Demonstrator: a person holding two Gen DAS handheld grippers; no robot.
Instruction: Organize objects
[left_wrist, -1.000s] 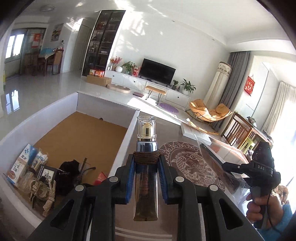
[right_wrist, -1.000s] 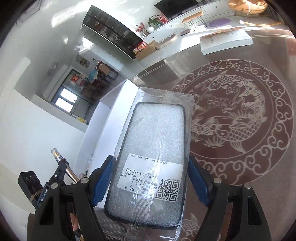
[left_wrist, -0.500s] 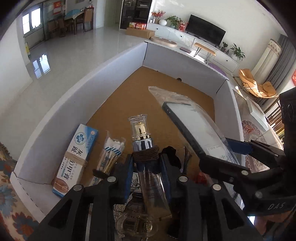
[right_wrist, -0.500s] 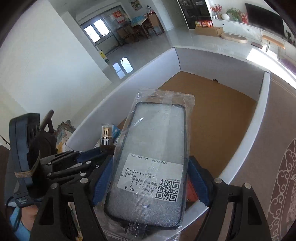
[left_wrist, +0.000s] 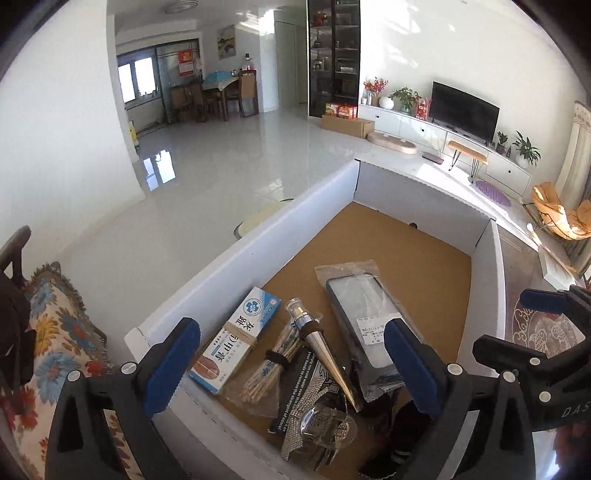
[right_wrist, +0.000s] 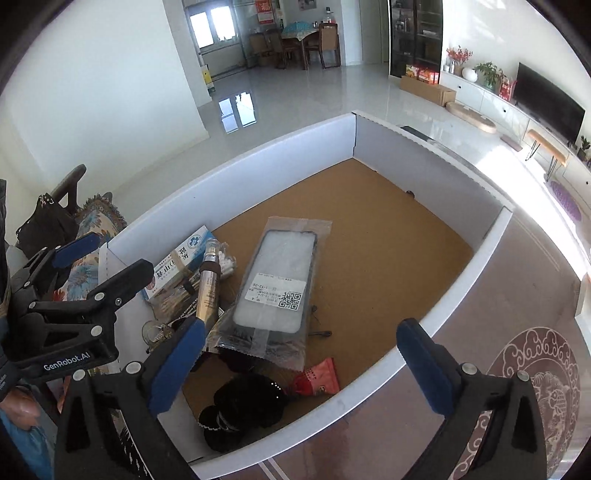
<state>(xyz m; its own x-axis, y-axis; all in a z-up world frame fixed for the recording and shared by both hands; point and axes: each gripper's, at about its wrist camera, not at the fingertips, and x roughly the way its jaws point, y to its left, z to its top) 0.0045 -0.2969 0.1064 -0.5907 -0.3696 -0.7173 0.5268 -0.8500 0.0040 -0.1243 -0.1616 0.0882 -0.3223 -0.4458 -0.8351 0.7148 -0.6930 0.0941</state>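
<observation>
A white box (left_wrist: 295, 206) with a brown cardboard floor holds the objects; it also shows in the right wrist view (right_wrist: 461, 266). A bagged phone case (right_wrist: 275, 284) lies flat in it, seen too in the left wrist view (left_wrist: 364, 314). A gold tube with a clear cap (left_wrist: 321, 343) lies beside it on other items, also in the right wrist view (right_wrist: 208, 284). My left gripper (left_wrist: 291, 363) is open and empty above the box's near end. My right gripper (right_wrist: 299, 363) is open and empty above the box.
In the box lie a blue and white carton (left_wrist: 238, 343), a cotton swab bag (left_wrist: 273, 362), a black leaflet (left_wrist: 306, 384), a sparkly piece (left_wrist: 321, 421), a black item (right_wrist: 247, 402) and a red packet (right_wrist: 319, 378). A fish-patterned table (right_wrist: 535, 387) is at right, a floral cushion (left_wrist: 55, 332) at left.
Both grippers have opened. The tube and the bagged phone case left the jaws and now lie in the box. Both grippers have drawn back above it.
</observation>
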